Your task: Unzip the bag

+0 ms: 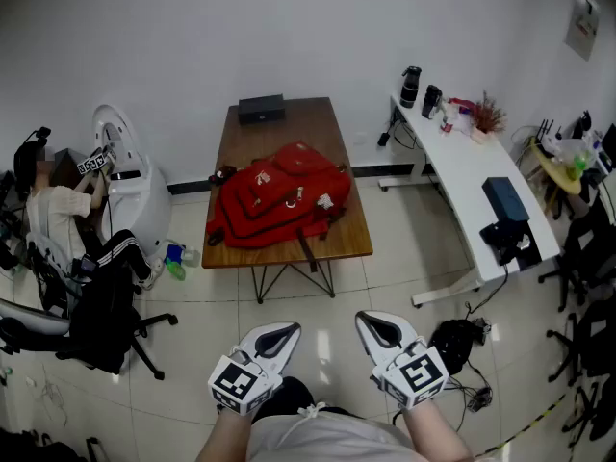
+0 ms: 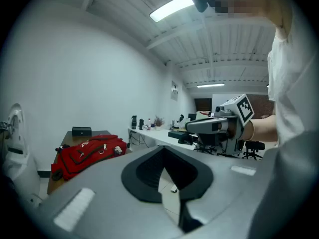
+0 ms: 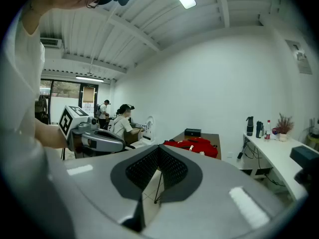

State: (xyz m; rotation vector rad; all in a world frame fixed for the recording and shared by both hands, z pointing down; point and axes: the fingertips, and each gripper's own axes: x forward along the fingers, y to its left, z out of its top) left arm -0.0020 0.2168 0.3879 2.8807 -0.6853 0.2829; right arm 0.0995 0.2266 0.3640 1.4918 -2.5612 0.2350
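A red bag [image 1: 279, 205] lies flat on the wooden table [image 1: 294, 128], with zip pulls showing on its top. It also shows far off as the red bag [image 2: 89, 153] in the left gripper view and the red bag [image 3: 197, 146] in the right gripper view. My left gripper [image 1: 292, 327] and right gripper [image 1: 363, 318] hang side by side close to my body, over the tiled floor and well short of the table. The left gripper [image 2: 162, 148] has its jaws together on nothing. The right gripper [image 3: 158, 148] likewise stands shut and empty.
A black box [image 1: 262, 109] sits at the table's far end. A white desk [image 1: 481, 176] with bottles and a black device runs along the right. A seated person [image 1: 58, 210] and a black office chair [image 1: 101, 316] are at the left. A black bundle with cables [image 1: 457, 340] lies on the floor.
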